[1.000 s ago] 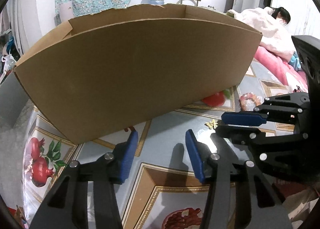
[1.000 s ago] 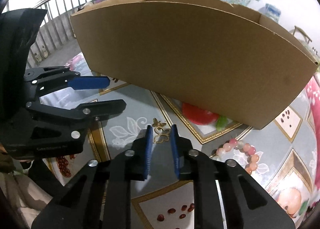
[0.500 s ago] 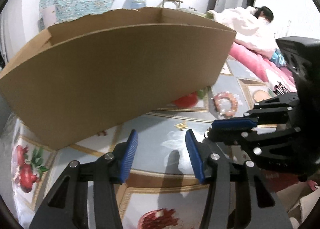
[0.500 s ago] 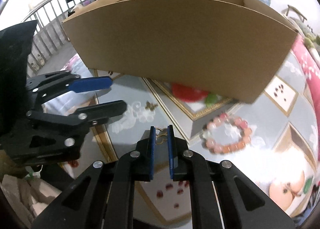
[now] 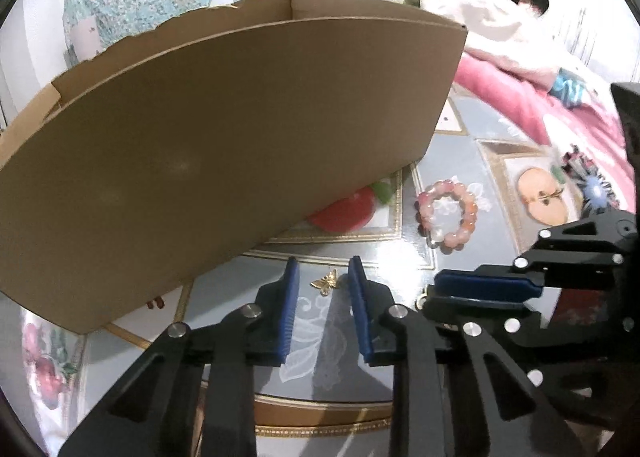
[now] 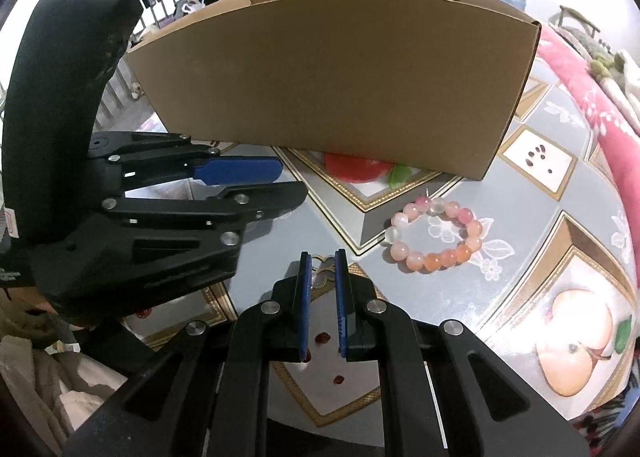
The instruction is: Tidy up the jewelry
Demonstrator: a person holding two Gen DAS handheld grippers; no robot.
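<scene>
My left gripper (image 5: 322, 277) brackets the butterfly (image 5: 326, 280) on the table (image 5: 452, 161), jaws apart; I should lower squarely before squeezing. My right gripper (image 6: 323, 259), nearly closed, frames a gold piece (image 6: 322, 260); grip uncertain. Bracelet (image 6: 436, 235) and box (image 6: 332, 85) wait nearby.

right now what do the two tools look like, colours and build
Both the left tool and the right tool look alike: matte black angular linkage arms with silver round pivot screws, and flat blue ribbed pads lining the inner faces. In the right view, the left tool's bulky black housing shows scuffs.
</scene>
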